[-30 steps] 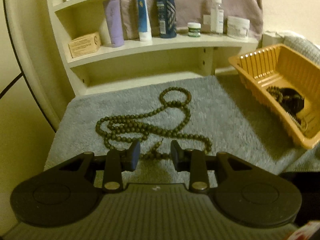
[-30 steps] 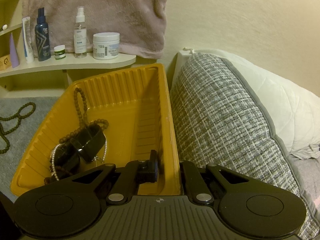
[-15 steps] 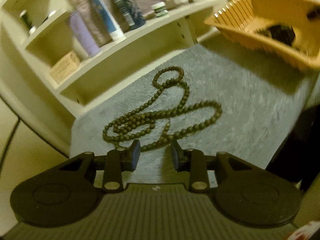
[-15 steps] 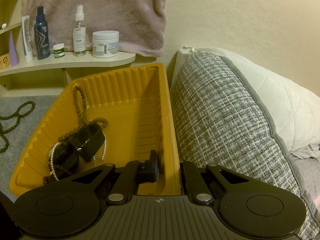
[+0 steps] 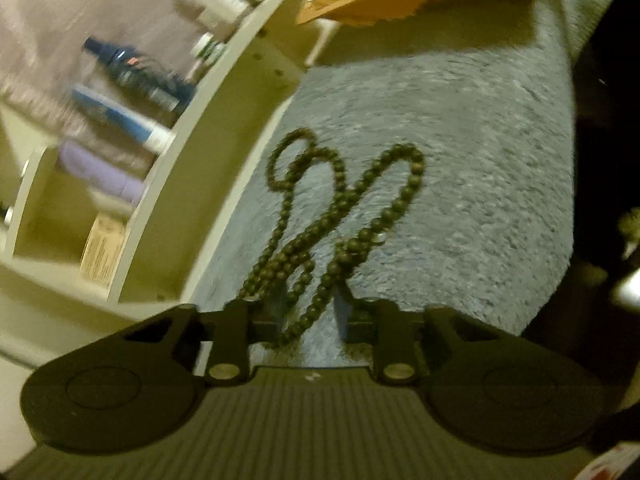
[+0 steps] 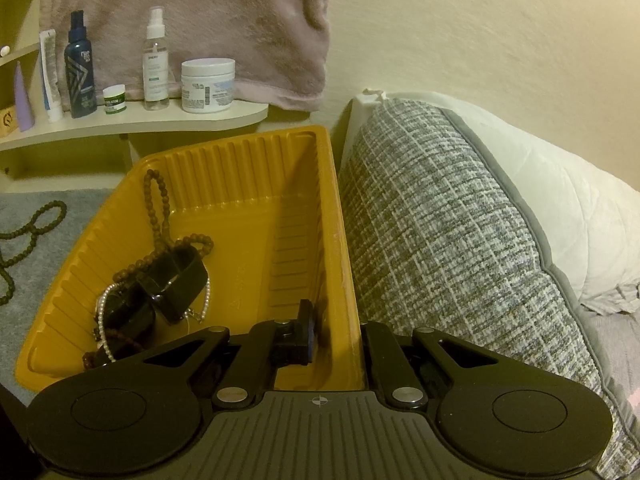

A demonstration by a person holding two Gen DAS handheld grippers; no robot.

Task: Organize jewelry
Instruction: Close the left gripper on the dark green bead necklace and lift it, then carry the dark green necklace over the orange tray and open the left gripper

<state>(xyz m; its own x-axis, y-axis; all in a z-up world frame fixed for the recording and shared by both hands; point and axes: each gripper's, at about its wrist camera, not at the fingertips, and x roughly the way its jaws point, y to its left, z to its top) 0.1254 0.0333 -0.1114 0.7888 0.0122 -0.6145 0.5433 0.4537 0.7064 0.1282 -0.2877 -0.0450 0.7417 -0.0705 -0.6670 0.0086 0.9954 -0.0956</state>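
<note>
Beads (image 5: 332, 216): long strand of dark round beads, lying in loose loops on the grey mat (image 5: 460, 132); the near loops run in between the fingers of the left gripper (image 5: 308, 312), and the far loop lies toward the shelf (image 5: 224, 128). The same strand shows at the left edge of the right wrist view (image 6: 28, 236), well apart from the tray (image 6: 240, 160).

Left gripper: tilted down over the mat, view rolled and blurred; jaws closing, part way in, with bead strands between them; the pads do not visibly press on the beads.

Tray: orange, ribbed walls, standing on the mat just beside the cushion (image 6: 440, 240). Contents, heaped in the near left corner: a second bead strand (image 6: 158, 196) trailing up the wall, black bands (image 6: 168, 284), and a pearl string (image 6: 105, 320).

Right gripper (image 6: 340, 336): jaws nearly closed, clamped on the tray's right wall, one finger inside the tray and the other outside, between tray and cushion.

Shelf, cream, curved, behind the mat: white jar (image 6: 207, 85), clear spray bottle (image 6: 155, 60), small green-label jar (image 6: 114, 99), dark blue bottle (image 6: 80, 68), white tube (image 6: 50, 76), lilac tube (image 6: 23, 100), and a small box (image 6: 8, 122) at the far left.

Towel (image 6: 224, 20): pinkish, hanging on the wall behind the shelf.

Cushion: grey-white weave, with a white pillow (image 6: 560, 208) behind it
</note>
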